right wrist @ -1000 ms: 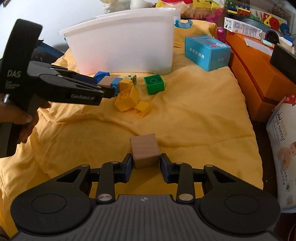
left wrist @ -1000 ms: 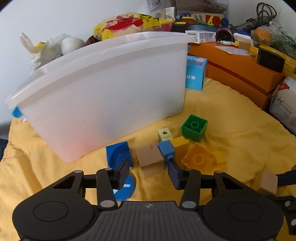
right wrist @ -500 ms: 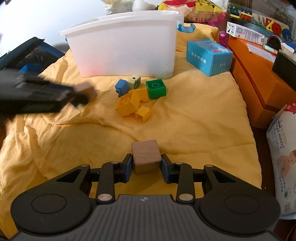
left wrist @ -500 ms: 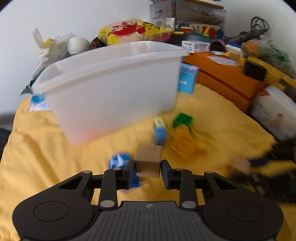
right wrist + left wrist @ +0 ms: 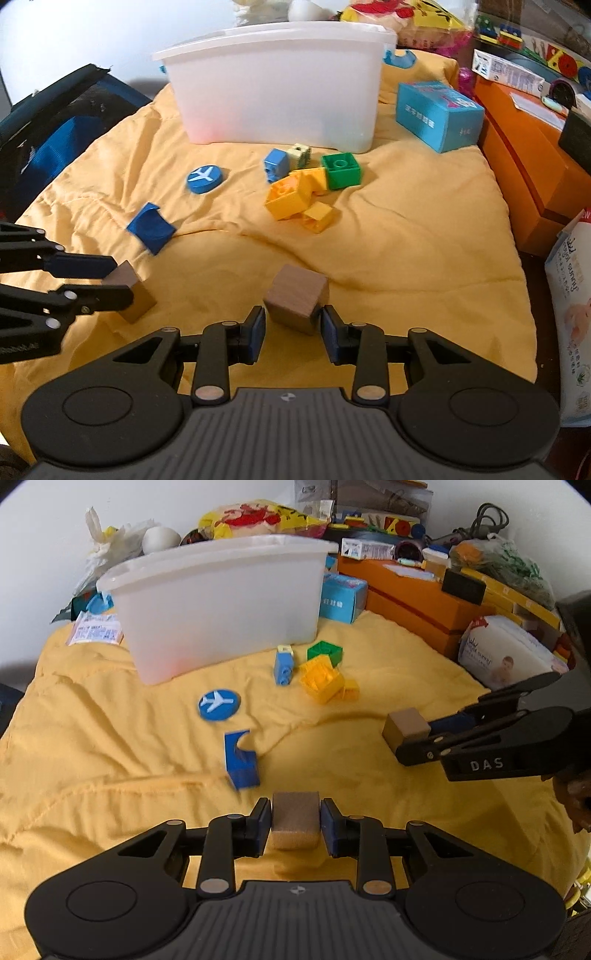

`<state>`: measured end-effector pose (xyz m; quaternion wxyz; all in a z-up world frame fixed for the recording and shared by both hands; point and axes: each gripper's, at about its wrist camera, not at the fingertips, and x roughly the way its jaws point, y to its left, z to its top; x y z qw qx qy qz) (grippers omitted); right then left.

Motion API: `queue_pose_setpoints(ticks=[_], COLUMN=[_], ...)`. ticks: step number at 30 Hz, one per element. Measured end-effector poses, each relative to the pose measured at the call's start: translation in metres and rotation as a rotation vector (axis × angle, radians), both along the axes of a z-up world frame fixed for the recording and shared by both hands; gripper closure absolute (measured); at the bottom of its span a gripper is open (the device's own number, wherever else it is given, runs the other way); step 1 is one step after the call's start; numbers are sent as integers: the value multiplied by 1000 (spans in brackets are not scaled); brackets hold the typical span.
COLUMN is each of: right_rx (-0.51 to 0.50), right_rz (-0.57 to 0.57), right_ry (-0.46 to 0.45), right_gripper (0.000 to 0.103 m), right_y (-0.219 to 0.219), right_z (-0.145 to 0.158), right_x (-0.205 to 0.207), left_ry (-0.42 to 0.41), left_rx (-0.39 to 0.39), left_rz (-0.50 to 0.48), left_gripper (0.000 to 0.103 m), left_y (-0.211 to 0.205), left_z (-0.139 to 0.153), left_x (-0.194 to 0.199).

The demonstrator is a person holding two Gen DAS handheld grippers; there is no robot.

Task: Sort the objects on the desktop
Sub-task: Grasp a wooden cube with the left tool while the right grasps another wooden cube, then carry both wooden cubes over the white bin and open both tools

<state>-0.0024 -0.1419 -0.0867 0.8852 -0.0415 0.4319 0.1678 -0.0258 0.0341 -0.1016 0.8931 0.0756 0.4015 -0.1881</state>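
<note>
Wooden and plain, the cube (image 5: 295,819) sits clamped between the pads of my left gripper (image 5: 294,823), low over the yellow quilt (image 5: 110,746). From this left wrist view the white plastic bin (image 5: 221,605) stands ahead and a little left, well apart, with the blue airplane disc (image 5: 218,704), a notched blue block (image 5: 240,760) and the pile of yellow bricks (image 5: 325,679) lying between me and it. Off to my right I see the right gripper (image 5: 410,734) reaching in sideways, a second wooden cube (image 5: 405,726) at its tips. Switching to the right wrist view, that second cube sits skewed, one corner turned toward me; the right pad (image 5: 328,334) looks to touch it while the left pad stands off with a gap, so I read these jaws as part-open and the grip as loose or let go, though I can't be sure. The cube seems to rest on the quilt. The green brick (image 5: 341,170) and blue brick (image 5: 275,164) lie just before the bin's front wall. I judge the left hand, grip firm, is the one ready to carry forward and up over the bin's rim.
</note>
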Motion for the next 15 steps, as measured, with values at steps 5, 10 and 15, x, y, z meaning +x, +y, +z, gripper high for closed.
queue_pose_setpoints(ticks=[5,10,15], right_rx=[-45,-68,-118], right_rz=[8,4,-13], right_ry=[-33,-61,-83], right_gripper=[61,55,69], right_y=[7,16,21], right_z=[-2,-1,-6], right_x=[-3,0,2], left_ry=[17,21,45], left_rx=[19,2,-7], left_rz=[-11,3,-1], left_gripper=[70,70,69], left_y=[-6,-5,-5], left_z=[-15,-16,-19], left_x=[3,0,-1])
